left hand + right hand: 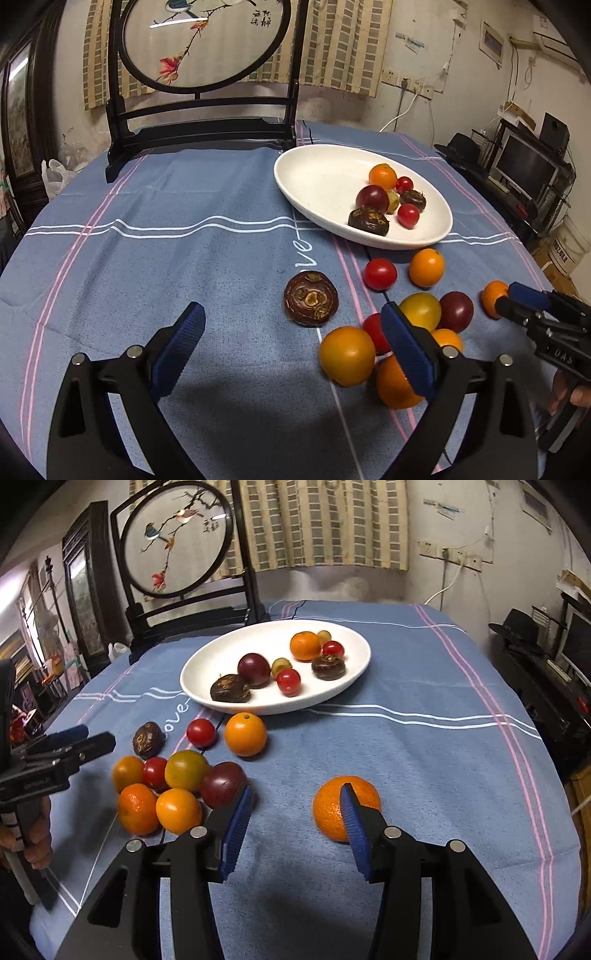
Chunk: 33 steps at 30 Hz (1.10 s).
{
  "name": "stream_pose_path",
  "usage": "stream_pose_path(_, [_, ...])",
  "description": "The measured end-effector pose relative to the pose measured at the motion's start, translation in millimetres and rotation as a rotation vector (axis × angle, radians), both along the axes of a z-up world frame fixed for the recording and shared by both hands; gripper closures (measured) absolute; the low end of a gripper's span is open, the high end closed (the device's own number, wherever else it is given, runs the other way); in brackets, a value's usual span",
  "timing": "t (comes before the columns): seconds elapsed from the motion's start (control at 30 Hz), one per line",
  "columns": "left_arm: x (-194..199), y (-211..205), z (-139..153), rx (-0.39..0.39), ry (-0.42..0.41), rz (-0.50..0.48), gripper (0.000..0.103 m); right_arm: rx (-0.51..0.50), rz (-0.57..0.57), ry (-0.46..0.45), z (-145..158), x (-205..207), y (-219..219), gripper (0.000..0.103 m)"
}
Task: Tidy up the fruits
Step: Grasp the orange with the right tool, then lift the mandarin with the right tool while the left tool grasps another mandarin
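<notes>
A smooth, glossy white oval plate [207, 664] sits on the counter, which is covered by a soft blue cloth [424, 760] with white and pink stripes. In the plate lie a pebbly-skinned small orange [304, 646], a shiny dark purple tomato [253, 670], two glossy red cherry tomatoes, two rough, dark brown water chestnuts and a couple of small greenish fruits.

Just in front of the plate, a smooth orange fruit [245, 734] and a red cherry tomato [201, 733] rest on the cloth, with a flattened, ringed brown water chestnut [311, 298] near them. Closer still is a tight cluster of round fruits touching one another: a yellow-green tomato [186, 770], a dark purple one [223, 784], a red one and several orange ones.

The left tool [291, 352] is released, its ribbed blue rubber pads spread wide above the cloth; one pad stands in front of the cluster, and nothing is held between them. The right tool [295, 829] is likewise spread apart and grasps nothing. A dimpled mandarin [332, 808] lies on the cloth apart from the cluster, partly behind the right tool's right-hand pad [352, 823]; whether the pad touches it cannot be told.

At the far edge of the counter stands a dark lacquered wooden frame holding a round embroidered screen [177, 539] with birds and a branch.
</notes>
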<state>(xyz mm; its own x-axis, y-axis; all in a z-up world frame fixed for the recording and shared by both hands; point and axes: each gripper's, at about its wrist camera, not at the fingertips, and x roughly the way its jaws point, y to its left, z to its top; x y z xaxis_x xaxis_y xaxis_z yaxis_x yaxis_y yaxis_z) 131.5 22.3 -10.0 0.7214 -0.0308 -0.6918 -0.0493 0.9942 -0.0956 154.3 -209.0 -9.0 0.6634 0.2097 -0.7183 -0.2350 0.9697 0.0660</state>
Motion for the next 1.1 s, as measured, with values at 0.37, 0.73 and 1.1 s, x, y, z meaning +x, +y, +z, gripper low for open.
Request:
stream_pose_path(0.37, [-1.6, 2.1, 0.9, -0.016, 0.017, -0.016, 0.009, -0.081, -0.067, 0.041, -17.3, 15.4, -7.0, 0.045])
stream_pose_path(0.73, [-1.8, -2.2, -5.0, 0.002, 0.072, -0.060, 0.009, -0.084, -0.059, 0.083, -28.6, 20.1, -2.3, 0.060])
stream_pose_path(1.1, [-12.8, -19.0, -24.6, 0.090, 0.160, -0.188, 0.007, -0.062, 0.000, 0.076, -24.8, 15.1, 6.1, 0.060])
